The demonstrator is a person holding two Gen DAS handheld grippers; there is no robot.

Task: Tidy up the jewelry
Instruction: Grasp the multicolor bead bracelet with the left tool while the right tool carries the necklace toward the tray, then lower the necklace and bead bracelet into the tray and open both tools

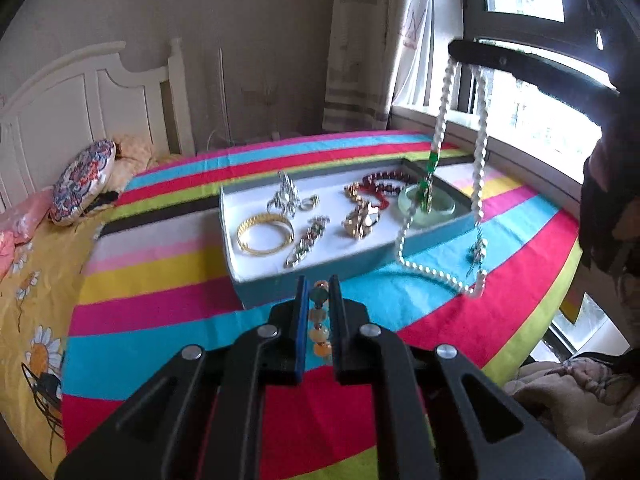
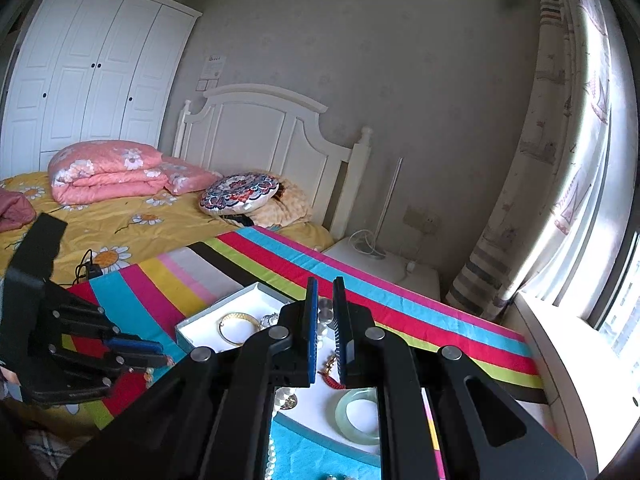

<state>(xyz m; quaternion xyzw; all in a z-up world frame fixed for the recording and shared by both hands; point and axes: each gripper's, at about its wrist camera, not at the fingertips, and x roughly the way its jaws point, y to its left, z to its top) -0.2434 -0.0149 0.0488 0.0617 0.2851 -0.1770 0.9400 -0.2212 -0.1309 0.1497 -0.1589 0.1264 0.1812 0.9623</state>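
Observation:
A white tray (image 1: 256, 196) with teal sides sits on the striped table and holds a gold bangle (image 1: 265, 233), silver pieces (image 1: 286, 199), a chain bracelet (image 1: 306, 243), a gold brooch (image 1: 361, 222), red beads (image 1: 380, 184) and a jade bangle (image 1: 426, 202). My left gripper (image 1: 319, 286) is shut on a bracelet of orange and green beads (image 1: 319, 320), just in front of the tray. My right gripper (image 1: 468, 50) is shut on a white pearl necklace (image 1: 440, 272) that hangs over the tray's right end. The right wrist view shows the right gripper (image 2: 325, 288), the pearls (image 2: 271, 456), the tray (image 2: 208, 320) and the jade bangle (image 2: 354, 416).
The round table has a bright striped cloth (image 1: 160, 280). A bed with a yellow flowered sheet (image 2: 120, 224), pillows and a round cushion (image 1: 82, 184) lies to the left. A window and curtain (image 1: 360, 40) are behind and to the right. A white nightstand (image 2: 380, 264) stands past the table.

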